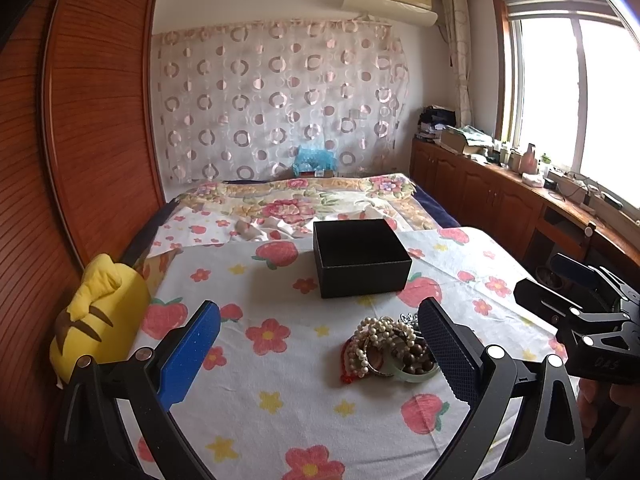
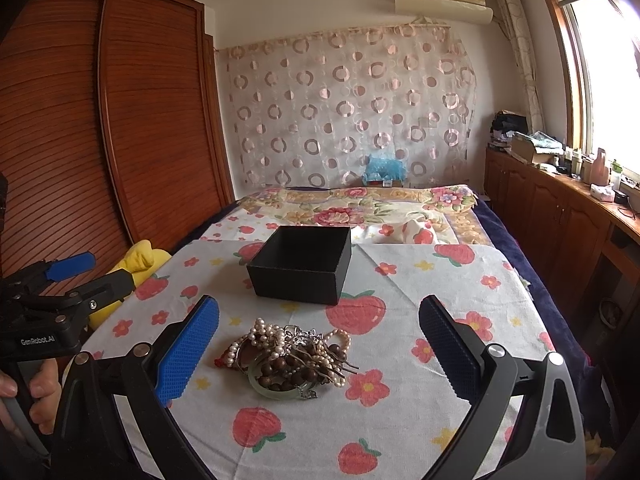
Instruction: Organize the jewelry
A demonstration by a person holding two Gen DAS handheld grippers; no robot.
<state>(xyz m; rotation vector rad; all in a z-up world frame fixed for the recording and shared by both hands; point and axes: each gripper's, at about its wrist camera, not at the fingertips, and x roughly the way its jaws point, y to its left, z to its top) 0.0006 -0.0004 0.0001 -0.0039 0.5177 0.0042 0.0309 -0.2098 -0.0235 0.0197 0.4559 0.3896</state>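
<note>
Both claws released, left claw (image 1: 320,344) and right claw (image 2: 320,340) hovering over jewelry pile (image 2: 290,356) on strawberry-print surface (image 2: 400,420), black box (image 2: 302,264) just behind; tangled strands, risk dragging several at once or snagging

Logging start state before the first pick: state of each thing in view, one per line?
black box: open, no lid, upright on the cloth; interior not visible.
jewelry pile: tangled heap on the cloth, outside the box, untouched.
left gripper: open, holding nothing.
right gripper: open, holding nothing, pile ahead between its fingers.
strawberry cloth: spread flat.
</note>
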